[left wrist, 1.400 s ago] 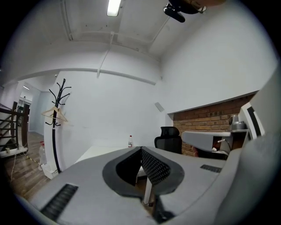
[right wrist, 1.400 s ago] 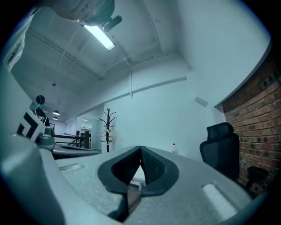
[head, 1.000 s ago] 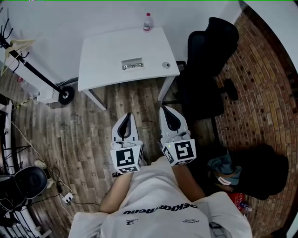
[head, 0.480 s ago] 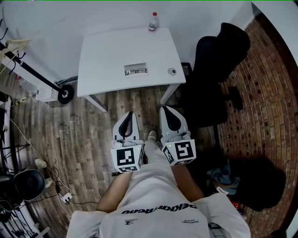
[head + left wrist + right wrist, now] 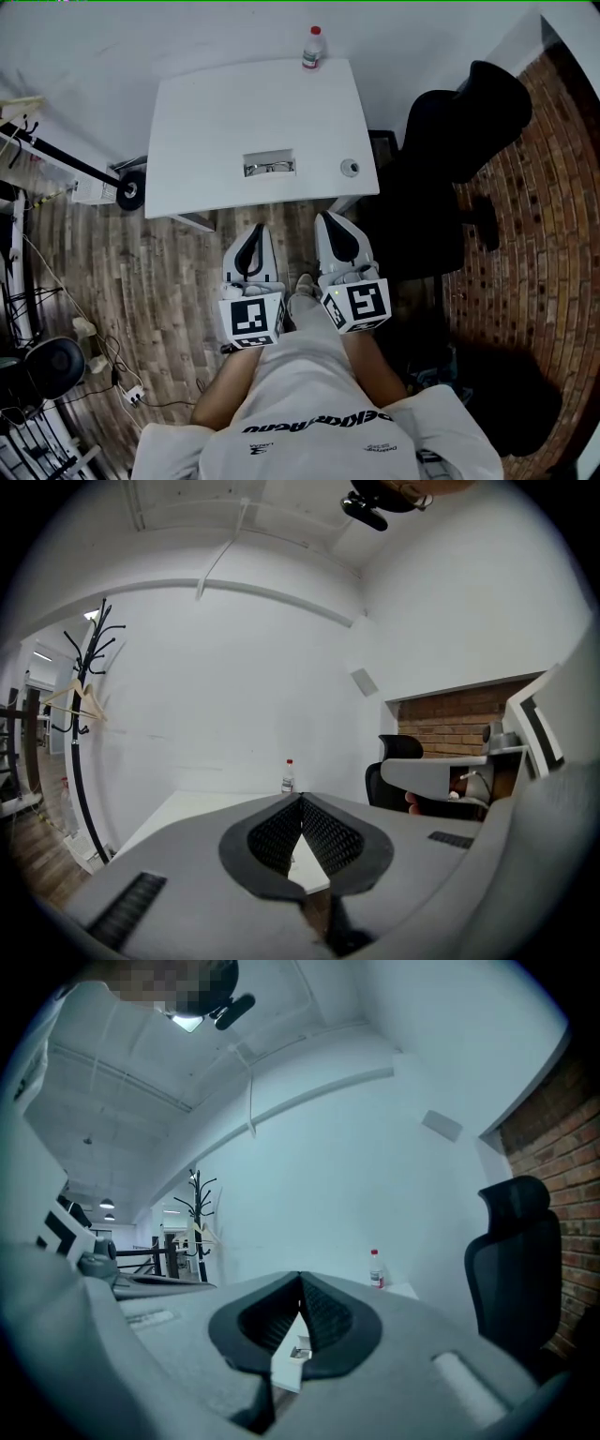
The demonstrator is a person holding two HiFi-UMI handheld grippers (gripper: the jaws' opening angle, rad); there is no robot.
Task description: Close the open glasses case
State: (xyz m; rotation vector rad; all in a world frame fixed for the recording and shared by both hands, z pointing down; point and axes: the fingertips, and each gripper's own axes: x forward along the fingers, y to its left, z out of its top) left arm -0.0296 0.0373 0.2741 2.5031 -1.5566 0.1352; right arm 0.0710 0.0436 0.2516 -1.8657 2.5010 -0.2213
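An open white glasses case [image 5: 269,166] with dark glasses inside lies near the front edge of the white table [image 5: 206,122]. Both grippers hover over the wooden floor just short of that edge, side by side and pointing at the table. My left gripper [image 5: 256,229] is shut and empty, tips meeting in the left gripper view [image 5: 301,799]. My right gripper [image 5: 329,217] is also shut and empty [image 5: 300,1282]. Through the gap below its tips, the right gripper view shows part of the case [image 5: 300,1352] on the table.
A plastic bottle [image 5: 313,47] stands at the table's far edge against the wall. A small round object [image 5: 350,168] sits near the front right corner. A black office chair [image 5: 459,141] stands to the right, a coat rack [image 5: 84,714] to the left. Cables lie on the floor [image 5: 56,309].
The person has stepped toward the table, which now sits closer and larger in the head view. Both grippers stay shut and have come up near the table's front edge.
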